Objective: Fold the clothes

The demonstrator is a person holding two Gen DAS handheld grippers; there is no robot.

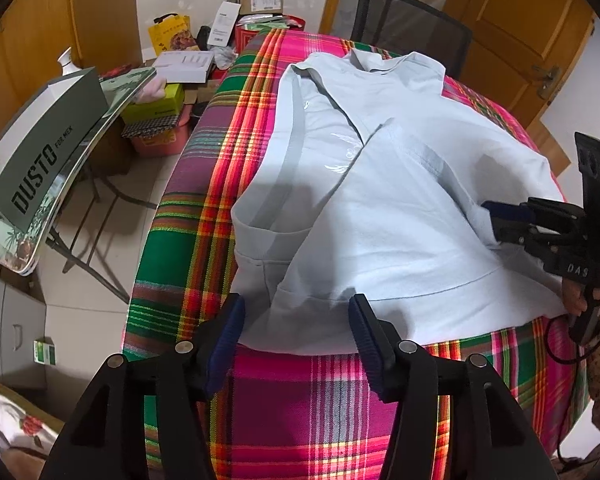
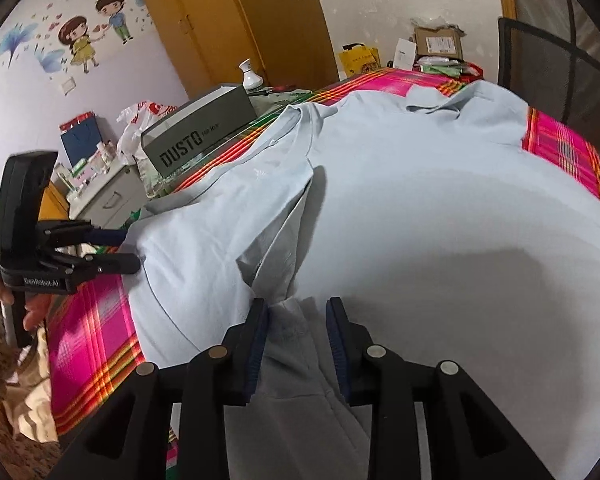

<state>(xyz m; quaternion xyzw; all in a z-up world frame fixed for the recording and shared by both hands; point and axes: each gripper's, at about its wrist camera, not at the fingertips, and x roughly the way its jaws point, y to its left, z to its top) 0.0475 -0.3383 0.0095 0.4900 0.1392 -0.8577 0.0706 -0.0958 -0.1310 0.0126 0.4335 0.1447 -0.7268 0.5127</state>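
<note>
A light blue polo shirt (image 1: pixel 380 216) lies on a table under a bright plaid cloth (image 1: pixel 300 392), collar at the far end, its sides partly folded inward. It also shows in the right wrist view (image 2: pixel 440 208). My left gripper (image 1: pixel 296 320) is open at the shirt's near hem corner, one finger on each side of the cloth edge. My right gripper (image 2: pixel 296 320) is open, its fingers wide around a bunched fold of the shirt near the hem. The right gripper also shows at the right of the left wrist view (image 1: pixel 496 220), low on the shirt.
A grey DUSTO box (image 1: pixel 40 152) lies on a tray left of the table. Boxes and bags (image 1: pixel 204 52) crowd the far left corner. A black mesh chair (image 1: pixel 412 20) stands behind the table. A grey cabinet (image 2: pixel 104 196) stands to the left.
</note>
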